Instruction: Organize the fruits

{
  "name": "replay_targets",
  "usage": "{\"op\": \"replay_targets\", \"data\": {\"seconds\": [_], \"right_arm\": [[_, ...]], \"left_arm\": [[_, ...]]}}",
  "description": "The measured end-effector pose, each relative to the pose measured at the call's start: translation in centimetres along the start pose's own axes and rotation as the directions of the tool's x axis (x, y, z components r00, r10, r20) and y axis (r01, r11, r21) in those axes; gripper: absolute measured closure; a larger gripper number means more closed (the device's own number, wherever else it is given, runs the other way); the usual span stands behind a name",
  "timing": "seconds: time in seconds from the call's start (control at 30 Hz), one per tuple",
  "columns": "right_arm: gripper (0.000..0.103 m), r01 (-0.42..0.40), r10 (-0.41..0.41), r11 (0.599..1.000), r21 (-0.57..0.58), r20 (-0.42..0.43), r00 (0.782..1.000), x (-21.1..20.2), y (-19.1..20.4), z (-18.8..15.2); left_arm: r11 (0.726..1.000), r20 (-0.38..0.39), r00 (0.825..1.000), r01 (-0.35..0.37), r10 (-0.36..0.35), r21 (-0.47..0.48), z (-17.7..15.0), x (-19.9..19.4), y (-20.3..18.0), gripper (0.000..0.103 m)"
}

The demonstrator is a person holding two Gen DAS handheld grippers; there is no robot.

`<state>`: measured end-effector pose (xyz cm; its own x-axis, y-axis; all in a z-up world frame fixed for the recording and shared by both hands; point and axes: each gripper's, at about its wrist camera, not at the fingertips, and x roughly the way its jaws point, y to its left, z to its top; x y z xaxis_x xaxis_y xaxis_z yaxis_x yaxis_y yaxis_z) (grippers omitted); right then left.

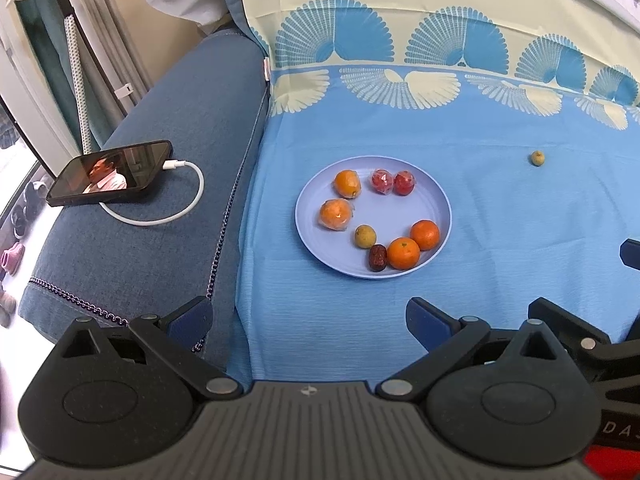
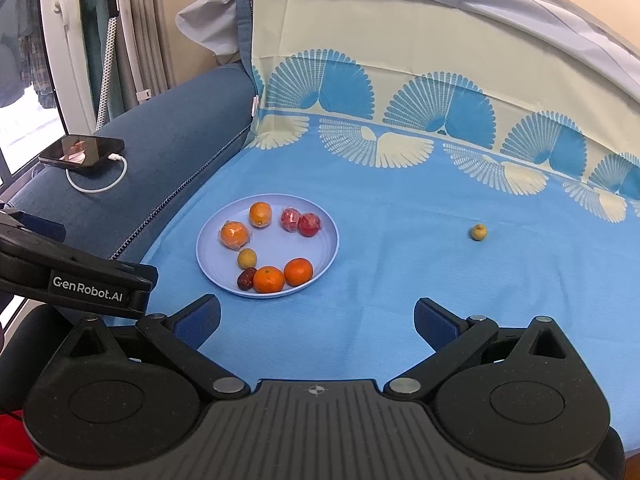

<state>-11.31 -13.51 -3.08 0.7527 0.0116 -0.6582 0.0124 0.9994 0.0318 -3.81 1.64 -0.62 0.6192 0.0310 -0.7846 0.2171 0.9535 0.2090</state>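
My left claw (image 1: 308,322) is matte black with blue finger pads, silver pivot screws and a ribbed centre plate. My right claw (image 2: 316,322) matches it. White "GenRobot.AI" lettering shows mid-left; something red, possibly clothing, sits lower left.

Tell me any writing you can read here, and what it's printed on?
"GenRobot.AI": white letters on the side of the left gripper, seen from the right wrist.
"DA": a cut-off fragment at the right edge of the left wrist view, on black gripper housing; the rest is out of frame.
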Motion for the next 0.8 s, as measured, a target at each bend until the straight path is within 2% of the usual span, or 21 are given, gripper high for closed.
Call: {"op": "replay_targets", "data": {"seconds": [0.8], "right_arm": [[0.001,-0.010,0.010,1.000,0.017,0.005,1.000,0.53,-0.11,0.52]], "left_arm": [[1.000,-0.024,1.000,0.001,-0.001,0.016,0.50,0.55,-0.38,0.000]]}}
